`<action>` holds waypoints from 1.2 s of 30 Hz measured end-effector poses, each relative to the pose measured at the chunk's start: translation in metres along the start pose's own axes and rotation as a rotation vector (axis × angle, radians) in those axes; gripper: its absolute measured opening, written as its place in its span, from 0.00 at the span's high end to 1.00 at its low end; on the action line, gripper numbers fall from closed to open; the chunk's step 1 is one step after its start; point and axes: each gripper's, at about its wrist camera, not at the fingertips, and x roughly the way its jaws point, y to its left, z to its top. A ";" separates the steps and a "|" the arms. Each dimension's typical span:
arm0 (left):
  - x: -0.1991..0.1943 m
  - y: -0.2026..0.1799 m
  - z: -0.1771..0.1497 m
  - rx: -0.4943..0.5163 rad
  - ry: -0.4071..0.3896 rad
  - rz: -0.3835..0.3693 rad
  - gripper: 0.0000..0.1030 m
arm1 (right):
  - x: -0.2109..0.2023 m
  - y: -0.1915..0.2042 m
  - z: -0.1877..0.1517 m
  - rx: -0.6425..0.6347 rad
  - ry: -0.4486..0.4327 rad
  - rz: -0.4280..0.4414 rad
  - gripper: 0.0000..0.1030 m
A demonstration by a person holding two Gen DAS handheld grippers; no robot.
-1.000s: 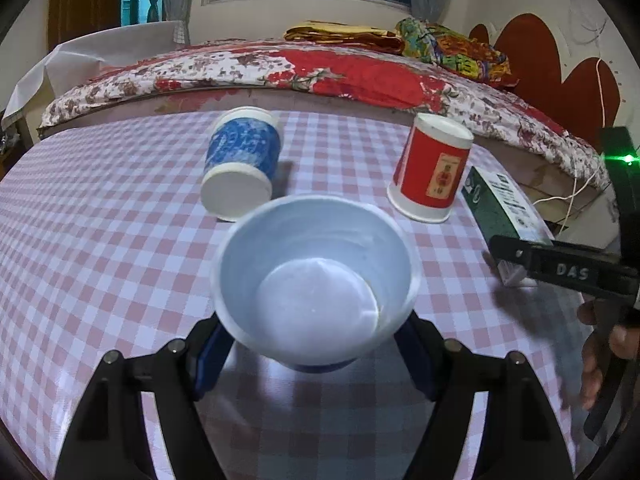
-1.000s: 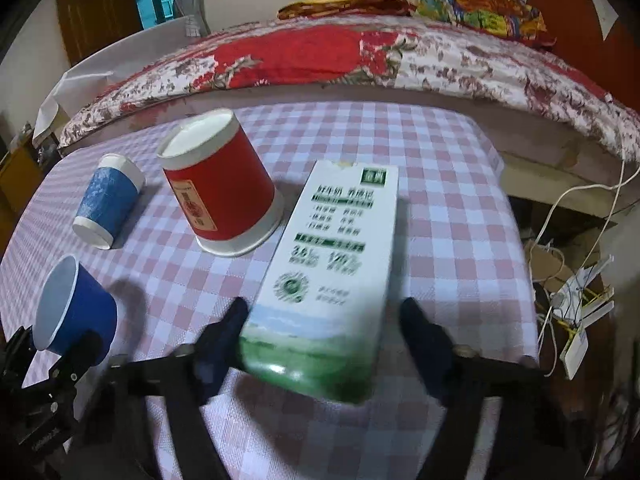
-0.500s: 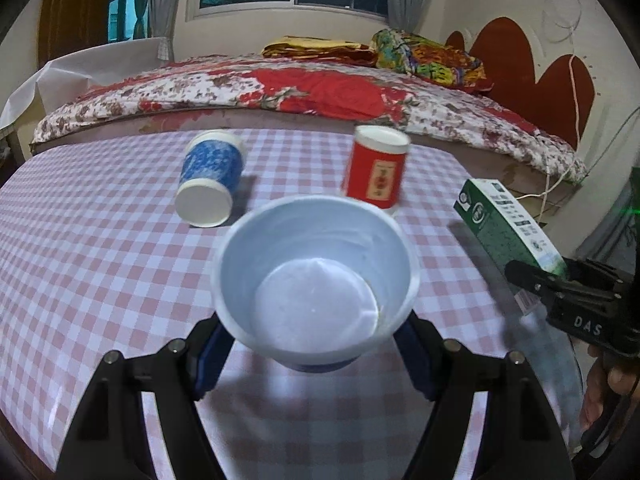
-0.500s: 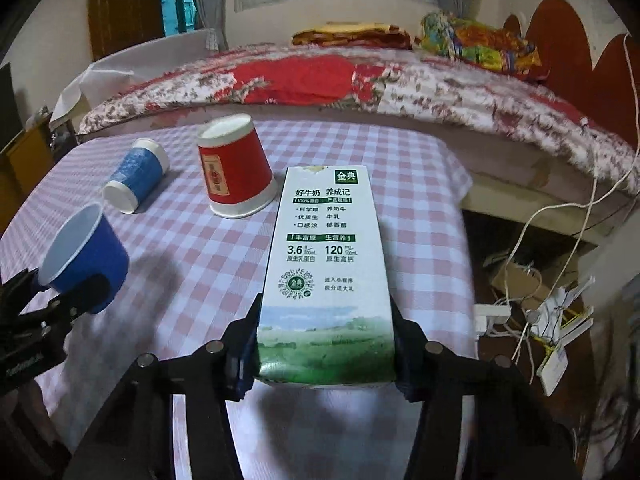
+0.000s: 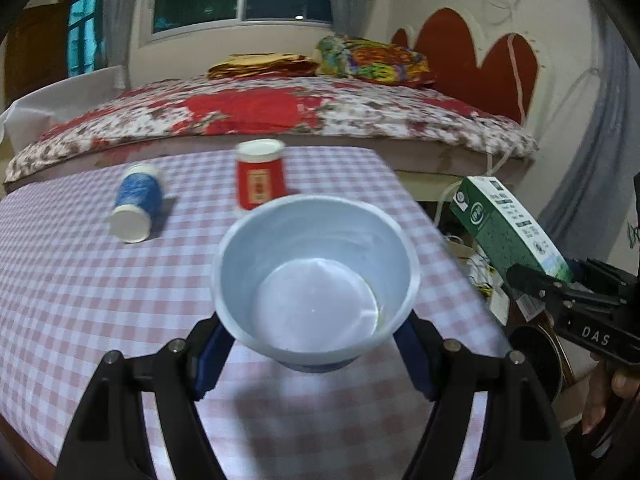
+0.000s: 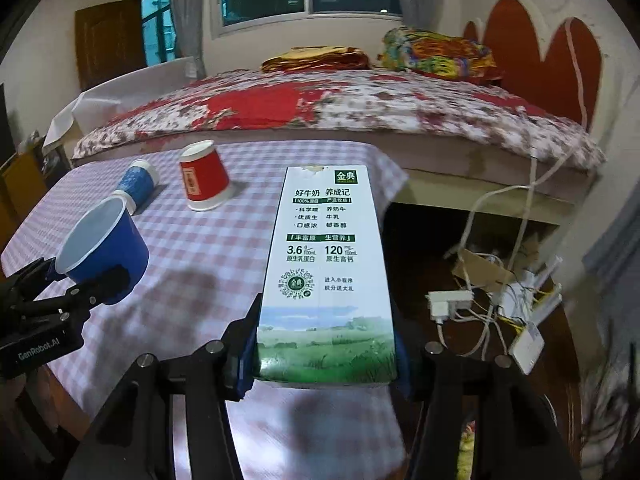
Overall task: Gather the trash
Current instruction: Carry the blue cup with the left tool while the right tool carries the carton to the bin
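Observation:
My left gripper (image 5: pixel 312 354) is shut on a blue plastic bowl (image 5: pixel 316 280) with a white inside, held above the checked tablecloth (image 5: pixel 80 300). My right gripper (image 6: pixel 324 354) is shut on a green and white milk carton (image 6: pixel 324 264), lifted over the table's right edge. From the right wrist the bowl (image 6: pixel 104 244) and left gripper (image 6: pixel 60 296) show at the left. From the left wrist the carton (image 5: pixel 504 224) shows at the right. A red paper cup (image 5: pixel 260 180) stands upside down and a blue patterned cup (image 5: pixel 136 204) lies on its side, both further back.
A bed with a floral cover (image 6: pixel 320 108) runs behind the table. Right of the table, cables and a white power strip (image 6: pixel 448 304) lie on the floor. A dark round container mouth (image 5: pixel 536 356) sits low at the right, beside a person's hand (image 5: pixel 608 392).
The right jaws have shut on the carton and lifted it off the table. Both grippers have drawn back and to the right, so the two cups look smaller and further away.

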 end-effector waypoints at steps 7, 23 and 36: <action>0.000 -0.047 -0.003 0.069 0.002 -0.067 0.27 | -0.025 -0.039 -0.021 0.050 -0.011 -0.053 0.46; 0.010 -0.145 -0.013 0.221 0.031 -0.221 0.27 | -0.060 -0.135 -0.084 0.188 0.035 -0.199 0.46; 0.023 -0.225 -0.033 0.341 0.078 -0.361 0.27 | -0.089 -0.201 -0.138 0.263 0.100 -0.320 0.46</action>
